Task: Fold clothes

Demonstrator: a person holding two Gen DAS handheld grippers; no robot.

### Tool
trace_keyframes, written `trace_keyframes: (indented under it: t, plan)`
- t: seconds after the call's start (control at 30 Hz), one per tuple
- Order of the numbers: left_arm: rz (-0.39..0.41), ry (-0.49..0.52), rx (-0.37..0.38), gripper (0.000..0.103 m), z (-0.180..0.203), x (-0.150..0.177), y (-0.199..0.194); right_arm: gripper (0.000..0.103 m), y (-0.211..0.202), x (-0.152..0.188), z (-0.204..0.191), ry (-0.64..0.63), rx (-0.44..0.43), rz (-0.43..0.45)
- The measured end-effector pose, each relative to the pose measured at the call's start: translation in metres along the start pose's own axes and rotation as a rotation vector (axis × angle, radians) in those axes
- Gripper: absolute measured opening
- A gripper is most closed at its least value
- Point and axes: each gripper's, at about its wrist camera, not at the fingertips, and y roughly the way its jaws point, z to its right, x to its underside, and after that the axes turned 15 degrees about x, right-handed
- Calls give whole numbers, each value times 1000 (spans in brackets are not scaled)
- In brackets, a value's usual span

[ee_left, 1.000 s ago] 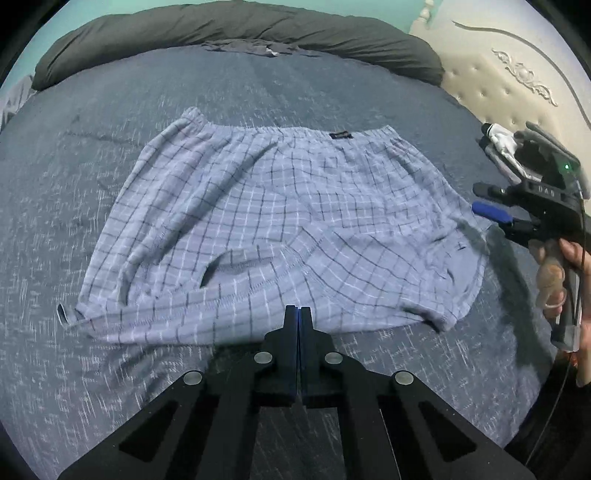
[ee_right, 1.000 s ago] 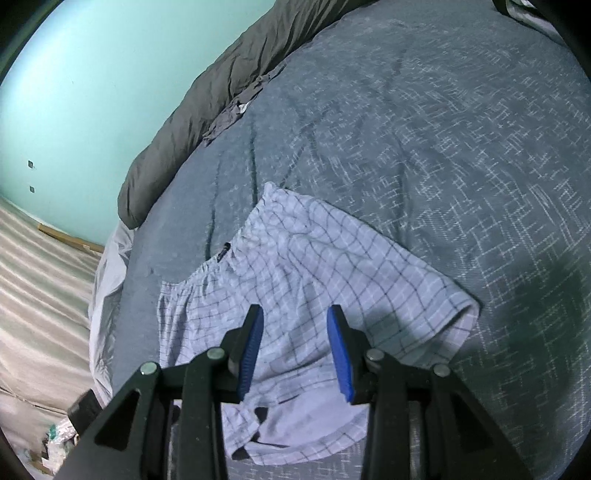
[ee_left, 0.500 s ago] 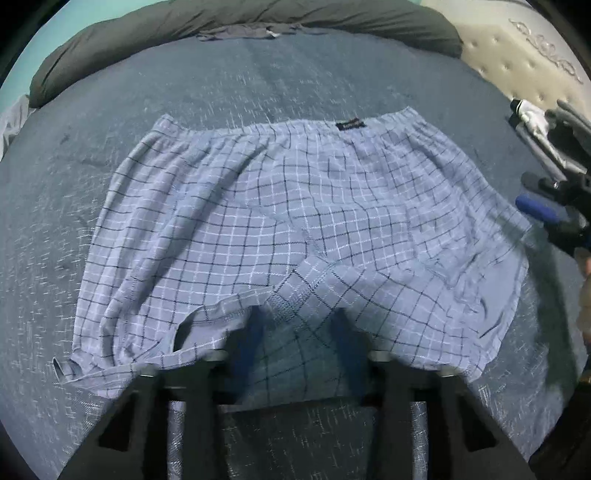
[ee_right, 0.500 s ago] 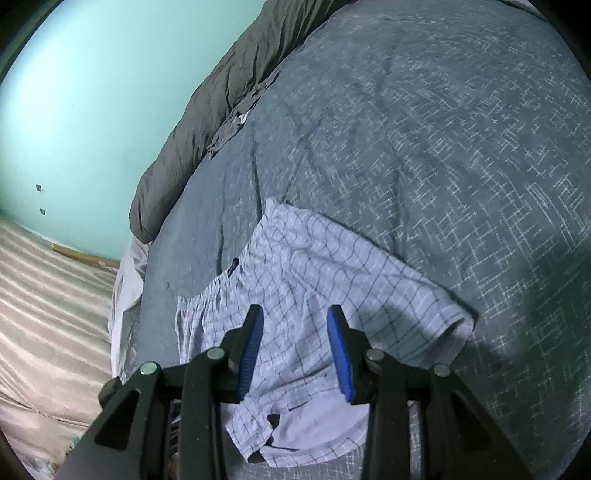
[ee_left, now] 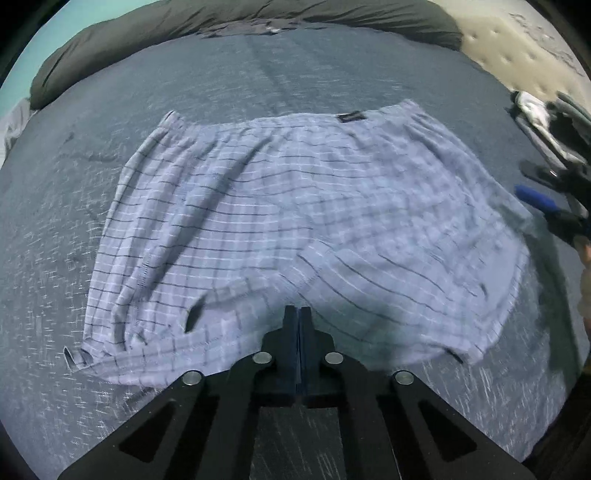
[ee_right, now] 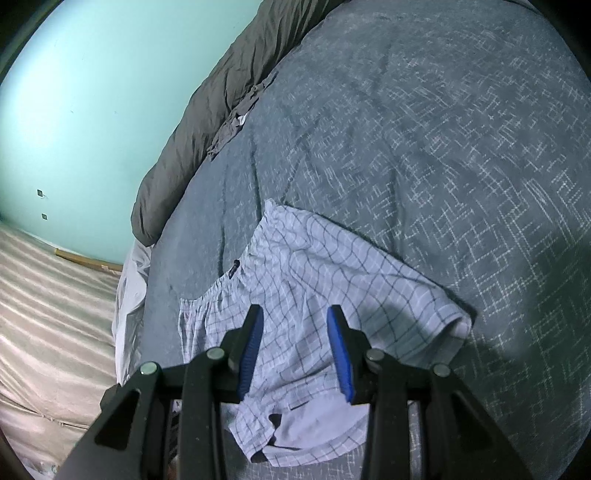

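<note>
The left gripper [ee_left: 298,314] has its jaws pressed together at the near hem of the checked shorts [ee_left: 295,229]; the tips sit right at the crotch seam, and the fabric there looks pulled into a small ridge, though motion blur makes it hard to say whether cloth is actually pinched between them. The right gripper [ee_right: 295,325] has its jaws apart, the blue pads [ee_right: 341,354] on their inner faces showing, and it hovers over the shorts' leg end without gripping anything.

The shorts lie spread flat on the bed [ee_left: 258,74], waistband away from the left gripper with a small dark label [ee_left: 349,118] at its middle, and the two leg openings nearest. In the right wrist view one leg opening [ee_right: 456,328] curls up slightly at the hem. The bed cover is dark blue-grey with a pale crosshatch print. Along its far edge runs a rolled dark grey duvet [ee_left: 184,29], with a crumpled grey garment [ee_right: 232,125] beside it. Beyond are a pale green wall [ee_right: 92,110] and a cream tufted headboard [ee_left: 517,40].
</note>
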Motion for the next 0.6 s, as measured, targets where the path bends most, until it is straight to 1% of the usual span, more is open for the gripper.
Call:
trace_keyframes:
  t: [0.03,0.1,0.2,0.27,0.3,0.33,0.37,0.4,0.6]
  plan:
    - [-1,-7,-7,32,-1,-2,1,36,1,0,0,-1,0,-1]
    - [-4,-2,-9,48,-1,-1,3,36,1,-1,0,-2,-1,-3]
    - [-9,5,-10,48,-1,-1,7,36,2,-2,0,1,-2,-2]
    - [-12,10,-12,38,-1,-1,10,36,2,-4,1,3,-3,-1]
    - [-13,12,-12,22,-1,-1,11,36,2,-4,1,4,-4,-1]
    - [-15,15,-13,14,-1,0,12,36,1,-5,1,3,-5,0]
    - [-16,17,-10,13,0,0,12,36,1,-5,1,3,-5,0]
    - [-15,17,-3,7,0,1,10,36,1,-5,2,3,-5,0]
    - [-12,24,37,4,2,16,-16,36,1,-5,1,0,-3,-3]
